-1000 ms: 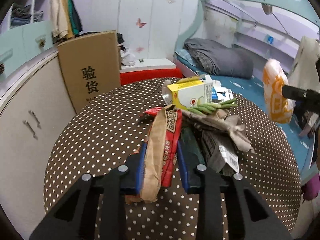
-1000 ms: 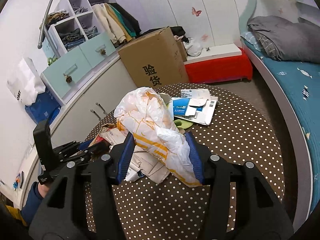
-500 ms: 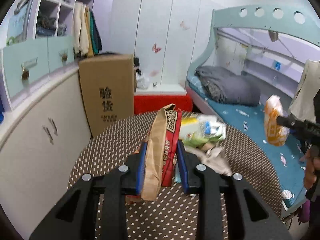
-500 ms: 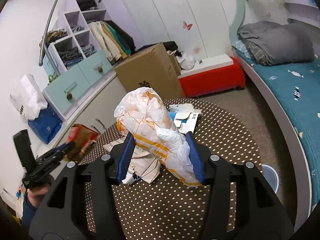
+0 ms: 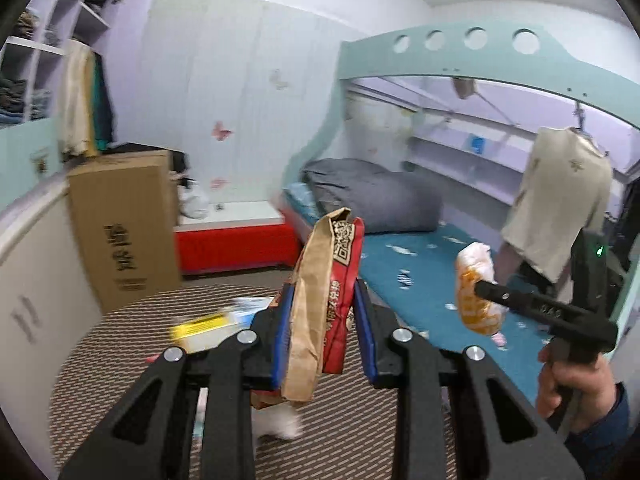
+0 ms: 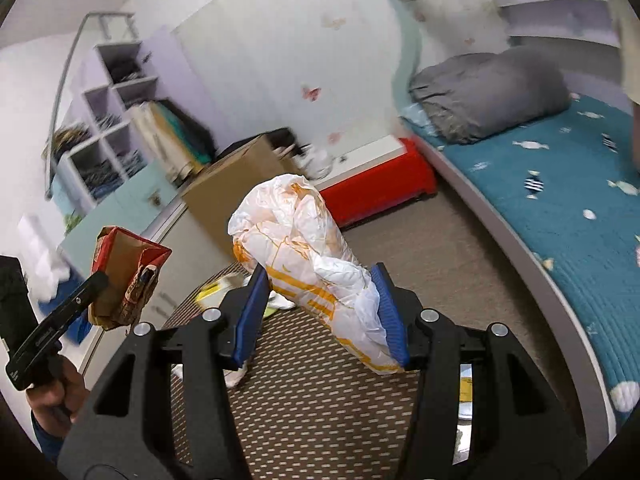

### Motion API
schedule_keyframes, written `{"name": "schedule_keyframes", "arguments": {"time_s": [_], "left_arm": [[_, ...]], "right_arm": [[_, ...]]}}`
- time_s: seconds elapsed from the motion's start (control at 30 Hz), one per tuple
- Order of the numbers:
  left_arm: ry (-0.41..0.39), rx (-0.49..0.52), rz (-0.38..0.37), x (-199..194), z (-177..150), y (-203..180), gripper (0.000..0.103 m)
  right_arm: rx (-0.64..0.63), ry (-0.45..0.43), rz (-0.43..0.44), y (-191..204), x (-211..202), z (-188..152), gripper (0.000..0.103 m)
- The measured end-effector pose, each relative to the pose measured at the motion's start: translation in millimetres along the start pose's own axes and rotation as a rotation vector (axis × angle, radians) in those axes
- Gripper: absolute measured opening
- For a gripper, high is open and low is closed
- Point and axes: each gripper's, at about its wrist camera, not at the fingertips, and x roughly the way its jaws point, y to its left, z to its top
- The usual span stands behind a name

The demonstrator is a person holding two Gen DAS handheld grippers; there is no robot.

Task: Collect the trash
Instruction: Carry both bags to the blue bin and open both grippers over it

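Your left gripper (image 5: 322, 332) has its blue-padded fingers (image 5: 280, 332) clamped on a flattened brown-and-red paper bag (image 5: 326, 296), which stands upright between them with its printed top well above the tips and its lower end hanging below. Your right gripper (image 6: 322, 316) has its fingers (image 6: 250, 320) closed on a crumpled white-and-orange plastic bag (image 6: 304, 248); the pads pinch only its lower part, and the bulk billows up and forward, free.

Both loads are held in the air above the polka-dot round table (image 5: 120, 336). On that table more trash remains: a yellow carton (image 5: 200, 330), blurred, some bluish packaging behind it, and a white scrap (image 5: 280, 424) near the table's front. No bin is certainly visible in either view, so you cannot tell where the loads should go.

Farther out stand a cardboard box (image 5: 124, 228), a red bench (image 5: 236, 246) and a bunk bed (image 5: 420, 248) with a grey quilt (image 5: 380, 204).

Risks, as judgement:
- The plastic bag is slick and compressible; a fast swing could let it creep out between the pads.
- The paper bag is gripped near mid-length; it may pivot or slide if knocked.
- The two tools are close; crossing paths could strike one load against the other.
- The views are motion-blurred, which suggests brisk travel; slow before release.
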Motion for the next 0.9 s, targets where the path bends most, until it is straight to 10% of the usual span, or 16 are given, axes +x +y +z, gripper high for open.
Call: {"name": "schedule_keyframes", "arguments": {"time_s": [0.47,0.9], "left_arm": [[0.194,-0.019,-0.259,149,-14,-123,0.028],[0.501,-0.023,-0.227,297,-74,-172,0.029]], "right_arm": [[0.286,0.041,-0.184,-148,23,-3,0.051],[0.531,0.218,-0.231,-242,111,-63,0.052]]}}
